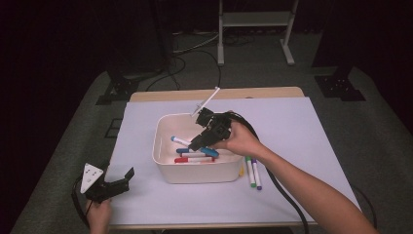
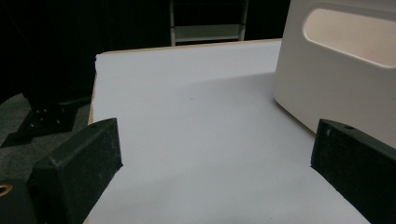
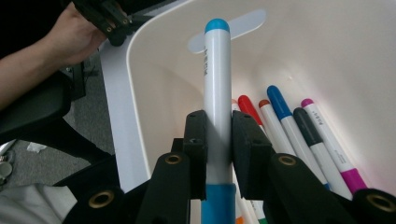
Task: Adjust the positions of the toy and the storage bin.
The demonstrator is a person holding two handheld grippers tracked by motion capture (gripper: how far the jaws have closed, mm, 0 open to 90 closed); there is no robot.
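My right tongs [image 3: 218, 140] are clamped on a light-blue pen [image 3: 216, 93], holding it over the white bin [image 1: 163, 163] and pointing in. If I let go while it leans like this, it could strike the rim and bounce out onto the counter [image 1: 302, 131]. I count at least five pens [image 3: 299, 135] lying in the bin and two more [image 1: 253, 171] on the counter just right of it. My left tongs [image 1: 117, 184] rest left of the bin, gaping, with nothing between them.

high view: overhead, far | gripper views: low, close | shared: white bin [image 1: 197, 170] [image 2: 336, 70] [image 3: 154, 70]
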